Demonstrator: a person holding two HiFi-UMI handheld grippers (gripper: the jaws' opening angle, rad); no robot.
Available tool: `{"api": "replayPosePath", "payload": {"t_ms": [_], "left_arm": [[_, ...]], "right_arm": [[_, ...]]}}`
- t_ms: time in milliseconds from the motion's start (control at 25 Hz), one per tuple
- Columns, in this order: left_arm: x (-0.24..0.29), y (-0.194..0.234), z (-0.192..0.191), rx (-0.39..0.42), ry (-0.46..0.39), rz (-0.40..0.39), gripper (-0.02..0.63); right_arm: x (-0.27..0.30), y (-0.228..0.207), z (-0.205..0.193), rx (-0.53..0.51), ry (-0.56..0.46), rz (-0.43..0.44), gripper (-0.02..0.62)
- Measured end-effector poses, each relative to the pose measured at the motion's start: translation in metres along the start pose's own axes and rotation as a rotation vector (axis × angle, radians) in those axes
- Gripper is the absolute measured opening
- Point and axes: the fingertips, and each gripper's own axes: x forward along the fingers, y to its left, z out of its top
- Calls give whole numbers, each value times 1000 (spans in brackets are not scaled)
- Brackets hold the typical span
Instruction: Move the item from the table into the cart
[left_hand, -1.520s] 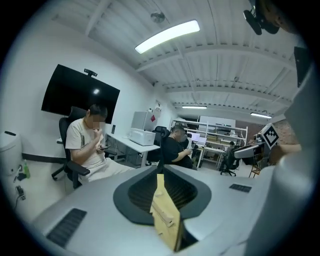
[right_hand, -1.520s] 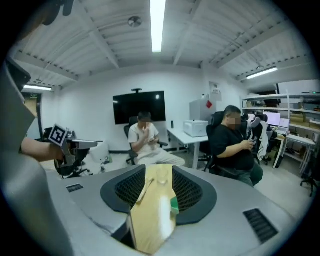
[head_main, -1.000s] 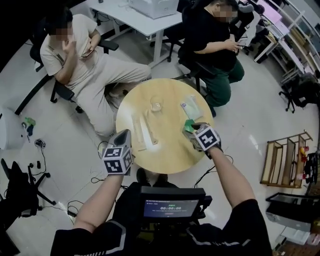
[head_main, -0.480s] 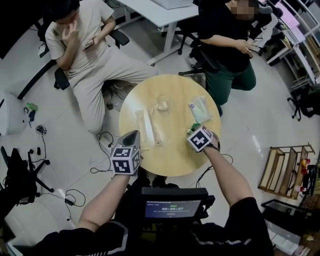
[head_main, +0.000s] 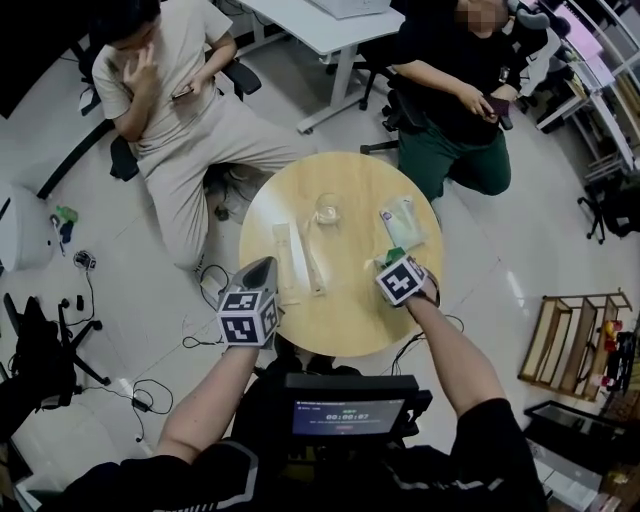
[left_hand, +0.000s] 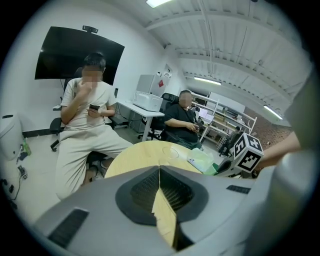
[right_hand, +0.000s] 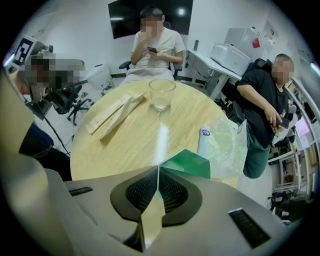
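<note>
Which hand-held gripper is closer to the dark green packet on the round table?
Right. The right hand-held gripper is shut on the dark green packet; the left hand-held gripper hovers across the round wooden table.

**Head view:** a round wooden table (head_main: 345, 325) stands at centre on a pale glossy floor (head_main: 540, 230). A white desk (head_main: 335, 30) lies at the top edge, a black office chair (head_main: 122, 160) at upper left, a wooden rack (head_main: 570, 335) at right and loose cables (head_main: 195, 345) at lower left. **Left gripper view:** white walls (left_hand: 145, 55) carry a black wall screen (left_hand: 75, 52) at upper left and a white printer (left_hand: 147, 100) sits on the desk. Metal shelving (left_hand: 225, 117) lines the right, and strip lights (left_hand: 207, 80) cross the beamed white ceiling (left_hand: 225, 35).
</note>
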Motion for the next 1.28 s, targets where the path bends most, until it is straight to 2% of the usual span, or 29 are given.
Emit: {"api": "replayPosePath", "payload": {"t_ms": [200,320,480,640,800,920,1000,1120,1280], "left_arm": [[-10,-26,22,86,-33,-41,2],[-18,-75,57,131,-98,-119,2],[-40,-158,100,159,-211,-267,2],[-82,-229,123,227,-268,-447,2],[-127,-265,124,349,-290,-601,0],[-154,-293,108,415,-260,-733,0],[-180,-328,90,431,-241,-844,0],[-231,-397,49,452,-221,-984,0],[-296,-496,-27,545,-171,-1139,0]], "right_arm": [[-49,0,19,106,-174,19,0],[-109,-14,16,185,-326,8,0],[-202,-27,-6,264,-508,-27,0],[-289,-11,-42,355,-662,-134,0],[-355,21,-79,483,-782,-267,0],[-397,56,-121,588,-837,-400,0],[-427,86,-164,647,-852,-488,0],[-471,129,-241,720,-874,-588,0],[-526,196,-366,876,-939,-741,0]]}}
